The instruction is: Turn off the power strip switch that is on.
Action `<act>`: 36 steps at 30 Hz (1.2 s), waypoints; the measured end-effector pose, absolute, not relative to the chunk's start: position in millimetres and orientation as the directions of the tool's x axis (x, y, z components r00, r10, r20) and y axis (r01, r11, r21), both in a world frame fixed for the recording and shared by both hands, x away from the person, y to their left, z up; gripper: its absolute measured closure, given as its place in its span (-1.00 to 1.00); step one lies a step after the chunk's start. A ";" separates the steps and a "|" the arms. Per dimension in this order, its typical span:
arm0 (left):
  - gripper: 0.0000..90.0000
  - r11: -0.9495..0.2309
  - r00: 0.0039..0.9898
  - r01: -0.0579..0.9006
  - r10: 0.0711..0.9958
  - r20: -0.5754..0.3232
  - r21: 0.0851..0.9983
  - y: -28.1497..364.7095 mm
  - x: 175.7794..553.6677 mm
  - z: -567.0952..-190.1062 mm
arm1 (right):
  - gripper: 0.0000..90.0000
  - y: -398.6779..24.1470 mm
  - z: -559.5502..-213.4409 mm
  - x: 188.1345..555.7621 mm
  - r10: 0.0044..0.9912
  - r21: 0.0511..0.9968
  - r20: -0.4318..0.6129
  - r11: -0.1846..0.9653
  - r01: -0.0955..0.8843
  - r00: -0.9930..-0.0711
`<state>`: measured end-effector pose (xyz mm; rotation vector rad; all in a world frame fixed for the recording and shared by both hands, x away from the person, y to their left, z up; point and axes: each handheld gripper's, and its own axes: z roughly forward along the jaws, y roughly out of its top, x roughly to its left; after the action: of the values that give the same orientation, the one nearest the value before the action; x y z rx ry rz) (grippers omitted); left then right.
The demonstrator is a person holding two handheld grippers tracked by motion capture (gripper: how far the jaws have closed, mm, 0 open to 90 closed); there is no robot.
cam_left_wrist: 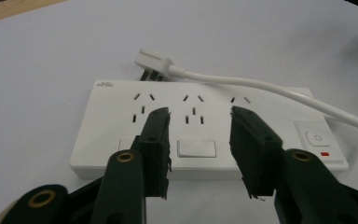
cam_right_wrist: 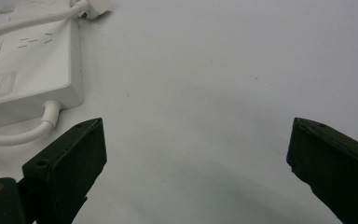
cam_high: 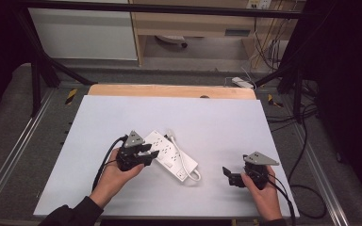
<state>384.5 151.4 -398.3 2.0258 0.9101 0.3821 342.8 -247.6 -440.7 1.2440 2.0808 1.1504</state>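
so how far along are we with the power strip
Early. The white power strip lies flat on the table, its plug loose beside it and no socket filled. In hand: the left gripper sits over its near edge, half closed. The right gripper waits open off to the side. Plugging or lifting remains.

1. Left gripper [cam_high: 146, 154]: the power strip [cam_high: 172, 154] sits right under its jaws, and its cord [cam_left_wrist: 270, 91] loops along the far side.
2. Right gripper [cam_high: 229, 175]: bare table [cam_right_wrist: 205, 79] ahead and between its wide jaws; the strip's off to its left.
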 end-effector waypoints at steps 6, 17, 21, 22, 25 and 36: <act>0.50 -0.359 0.695 0.463 0.715 -0.081 0.810 151.7 386.6 -399.1 | -0.88 -247.6 -440.3 342.5 0.872 0.836 0.034 0.243 0.492 -0.488; 0.75 -0.376 0.716 0.457 0.693 -0.082 0.806 145.8 390.0 -404.5 | -0.89 -247.8 -440.3 342.5 0.871 0.837 0.032 0.245 0.490 -0.489; 0.80 -0.392 0.721 0.449 0.689 -0.066 0.803 143.4 392.0 -407.2 | -0.89 -247.5 -441.2 343.6 0.869 0.835 0.028 0.251 0.490 -0.493; 0.81 -0.396 0.722 0.450 0.689 -0.065 0.801 143.2 392.9 -408.1 | -0.88 -247.6 -441.2 343.7 0.868 0.834 0.027 0.253 0.490 -0.495; 0.84 -0.396 0.721 0.452 0.690 -0.065 0.799 142.7 395.0 -410.5 | -0.88 -247.5 -440.9 343.4 0.869 0.836 0.029 0.250 0.489 -0.494; 0.93 -0.402 0.724 0.454 0.687 -0.066 0.795 140.0 397.9 -414.5 | -0.88 -247.7 -440.6 343.0 0.868 0.836 0.029 0.250 0.488 -0.495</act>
<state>397.9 140.0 -414.5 2.0670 0.8645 0.3439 343.0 -247.7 -440.6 1.2335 2.0855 1.1498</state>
